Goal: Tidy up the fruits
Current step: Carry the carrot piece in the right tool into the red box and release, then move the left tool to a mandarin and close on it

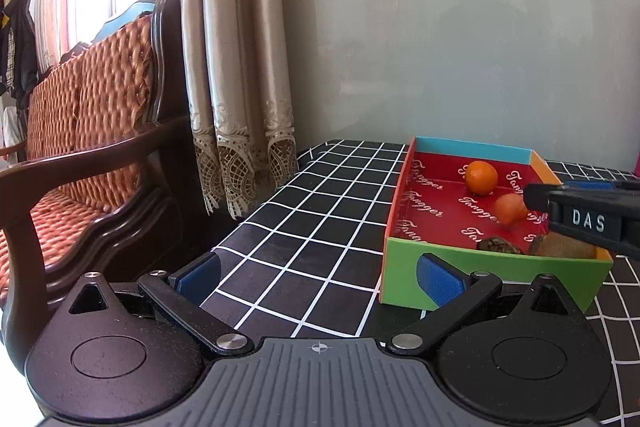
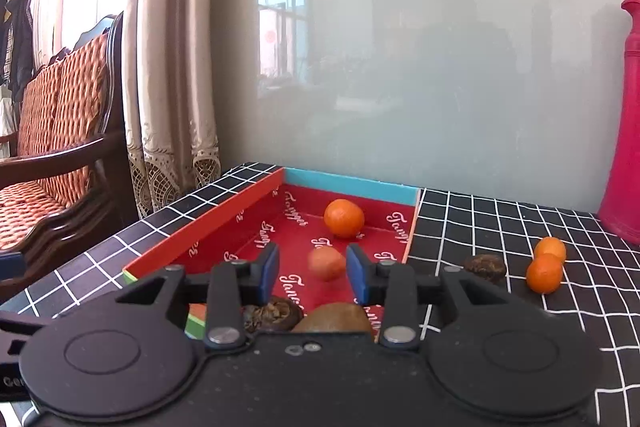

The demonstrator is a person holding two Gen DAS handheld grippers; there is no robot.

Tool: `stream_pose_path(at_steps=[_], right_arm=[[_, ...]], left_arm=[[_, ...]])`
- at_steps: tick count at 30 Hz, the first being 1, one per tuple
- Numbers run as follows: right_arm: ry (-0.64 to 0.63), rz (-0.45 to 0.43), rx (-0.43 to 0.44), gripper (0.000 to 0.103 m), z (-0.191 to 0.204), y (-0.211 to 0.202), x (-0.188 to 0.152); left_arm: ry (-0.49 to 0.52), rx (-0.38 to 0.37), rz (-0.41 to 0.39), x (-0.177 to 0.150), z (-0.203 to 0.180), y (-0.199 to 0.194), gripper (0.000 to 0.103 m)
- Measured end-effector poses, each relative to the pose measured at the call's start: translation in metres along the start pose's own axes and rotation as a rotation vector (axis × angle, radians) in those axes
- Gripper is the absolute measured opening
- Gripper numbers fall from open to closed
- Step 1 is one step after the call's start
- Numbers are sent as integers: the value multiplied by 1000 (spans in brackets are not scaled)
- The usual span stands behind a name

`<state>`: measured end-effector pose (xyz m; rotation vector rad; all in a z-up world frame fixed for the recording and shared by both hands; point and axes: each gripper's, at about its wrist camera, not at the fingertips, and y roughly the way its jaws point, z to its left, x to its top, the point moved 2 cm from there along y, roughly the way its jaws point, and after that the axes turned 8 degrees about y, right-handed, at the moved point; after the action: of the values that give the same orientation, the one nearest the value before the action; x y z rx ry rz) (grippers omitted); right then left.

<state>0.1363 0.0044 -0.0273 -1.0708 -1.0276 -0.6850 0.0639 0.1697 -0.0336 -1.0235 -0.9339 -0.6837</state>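
1. Fruits sit partly sorted: inside the colourful box [image 2: 224, 215], one sharp orange [image 2: 344, 218] near the far wall, a blurred orange fruit [image 2: 326, 263] between the right gripper [image 2: 313, 273] fingers, plus a brown wrinkled fruit [image 2: 272, 313] and a smooth brown one [image 2: 332, 319] at the near wall.
2. Still out on the checked tablecloth [image 2: 500, 227]: two oranges [image 2: 545, 273] touching each other, and a dark wrinkled fruit [image 2: 485, 267] just beside the box.
3. Right gripper: jaws apart, gripping nothing; blurred fruit looks loose, probably just let go and rolling on the red floor.
4. Left gripper [image 1: 318, 277]: jaws spread wide, empty, low over the cloth just short of the green wall [image 1: 500, 263].
5. Likely best now: lift the right gripper straight up, clear of the walls, so neither finger knocks the loose fruit.
6. Next, swing right to the fruits outside; take the wrinkled one first, nearest the box.
7. Close gently across the widest part; round fruit rolls easily.
8. Readable writing: "Tangger" script, repeated in white across the red lining; "DAS" on the right gripper's side in the left view [image 1: 588, 221].
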Motion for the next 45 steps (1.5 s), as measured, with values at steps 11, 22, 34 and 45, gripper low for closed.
stream_pose_path(at_steps=[11,22,34,45], right_arm=[[1,-9,-62,41,-27,-11,4],[12,-47,-138,66,-65,-32,9],[65,-60,-241,71,-123,-51,6],[108,-64,-311,71,-168,-67,-4]], left_arm=[[17,-36,-29,6,-18,-5,103],[25,-84,-63,15,-45,-14,103],[47,-221,-107,28,-89,-31,103],[111,-347,-129,32,-146,-42,103]])
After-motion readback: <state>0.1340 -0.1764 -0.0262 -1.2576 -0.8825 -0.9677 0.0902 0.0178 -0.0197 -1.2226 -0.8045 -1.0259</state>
